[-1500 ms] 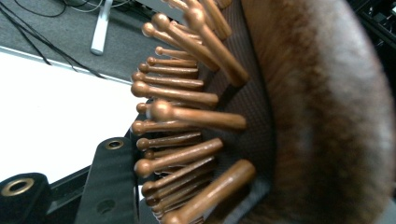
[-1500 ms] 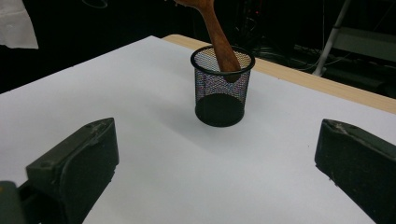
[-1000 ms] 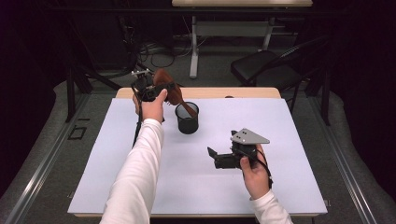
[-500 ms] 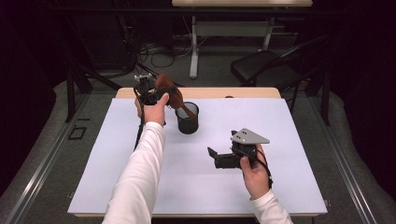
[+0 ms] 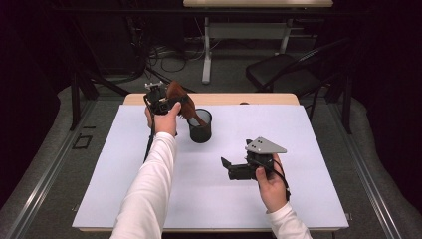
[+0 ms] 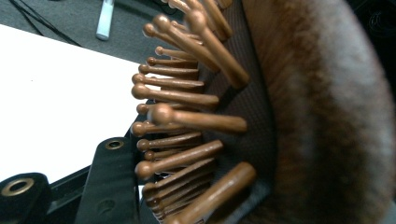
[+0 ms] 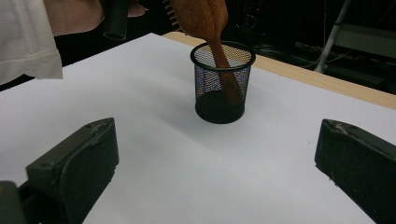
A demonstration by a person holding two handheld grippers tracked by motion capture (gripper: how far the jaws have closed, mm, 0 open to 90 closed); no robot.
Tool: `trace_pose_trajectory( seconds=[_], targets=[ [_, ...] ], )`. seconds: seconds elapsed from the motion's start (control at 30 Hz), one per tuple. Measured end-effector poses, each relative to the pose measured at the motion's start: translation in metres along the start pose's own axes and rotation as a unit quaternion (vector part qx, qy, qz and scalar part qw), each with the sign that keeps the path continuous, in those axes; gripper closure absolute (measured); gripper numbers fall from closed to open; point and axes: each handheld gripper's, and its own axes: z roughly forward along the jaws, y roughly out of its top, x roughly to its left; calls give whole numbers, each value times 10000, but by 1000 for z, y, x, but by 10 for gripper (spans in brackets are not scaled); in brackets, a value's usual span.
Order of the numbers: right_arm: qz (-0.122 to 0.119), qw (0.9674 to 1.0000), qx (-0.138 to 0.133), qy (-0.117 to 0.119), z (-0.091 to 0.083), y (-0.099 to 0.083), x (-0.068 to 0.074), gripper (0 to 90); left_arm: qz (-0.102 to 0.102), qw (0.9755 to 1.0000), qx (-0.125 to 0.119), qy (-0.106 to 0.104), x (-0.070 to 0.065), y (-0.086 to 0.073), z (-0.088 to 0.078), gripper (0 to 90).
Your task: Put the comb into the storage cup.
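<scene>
The left gripper clamps the head of the wooden hairbrush, whose handle now slants down into the black mesh cup at about twelve o'clock on the white table, so the drop-in looks nearly done. Against a second ago, the brush head has tilted and shifted slightly left. The right gripper, jaws wide and empty, rests at four o'clock of the cup.

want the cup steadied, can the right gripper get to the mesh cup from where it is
Probably yes. The right gripper is open, aimed at the mesh cup, with bare white table between them. The hairbrush, held by the left gripper, leans inside.
</scene>
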Motion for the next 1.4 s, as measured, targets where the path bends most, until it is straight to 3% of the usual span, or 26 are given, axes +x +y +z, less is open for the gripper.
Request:
trace_pose_trajectory(
  seconds=[0.57, 1.4],
  targets=[
    [14, 10000, 37, 7, 1, -1, 1, 0, 30, 10000, 66, 11, 6, -9, 6, 484],
    [31, 10000, 22, 15, 1, -1, 0, 0, 5, 10000, -9, -50, 10, -11, 7, 478]
  ],
)
